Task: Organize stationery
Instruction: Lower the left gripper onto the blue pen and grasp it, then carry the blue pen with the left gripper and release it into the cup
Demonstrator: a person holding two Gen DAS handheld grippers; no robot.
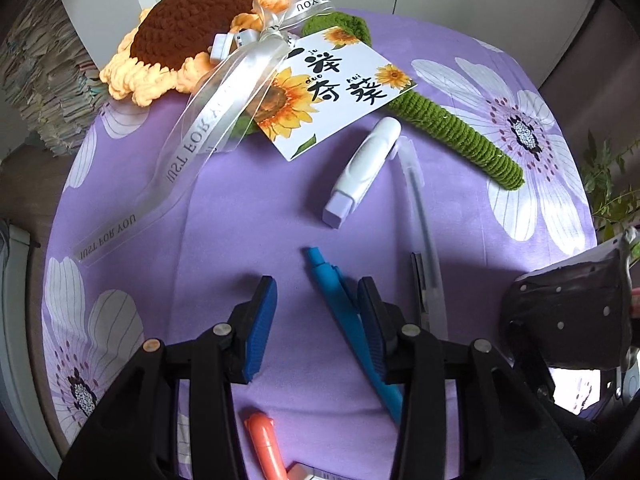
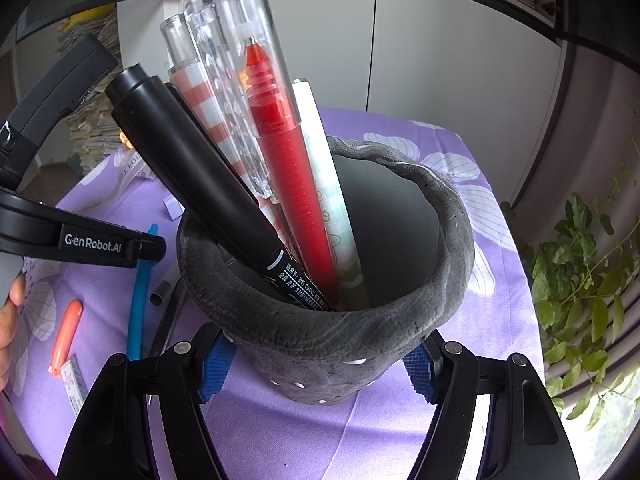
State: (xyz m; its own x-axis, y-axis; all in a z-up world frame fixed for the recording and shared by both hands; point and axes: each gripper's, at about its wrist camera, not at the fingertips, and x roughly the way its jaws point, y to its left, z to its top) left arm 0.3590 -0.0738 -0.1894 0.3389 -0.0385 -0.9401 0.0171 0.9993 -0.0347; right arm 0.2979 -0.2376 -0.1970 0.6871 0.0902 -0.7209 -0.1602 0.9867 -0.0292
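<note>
My left gripper (image 1: 316,320) is open just above the purple cloth, with a blue pen (image 1: 344,320) lying between its fingers, close against the right pad. A white and lilac correction tape (image 1: 362,170), a clear pen (image 1: 424,224) and an orange highlighter (image 1: 266,444) lie around it. My right gripper (image 2: 316,372) is shut on a grey felt pen cup (image 2: 328,336). The cup holds a black marker (image 2: 200,184), a red pen (image 2: 288,168), a white pen (image 2: 324,176) and clear-capped pens. The blue pen (image 2: 138,300) and the orange highlighter (image 2: 66,332) also show in the right wrist view.
A crocheted sunflower (image 1: 188,32) with a green stem (image 1: 456,132), a ribbon and a sunflower card (image 1: 328,88) lies at the back of the table. The cup shows at the right in the left wrist view (image 1: 568,312). A green plant (image 2: 588,288) stands to the right. Stacked papers (image 1: 44,72) stand at the left.
</note>
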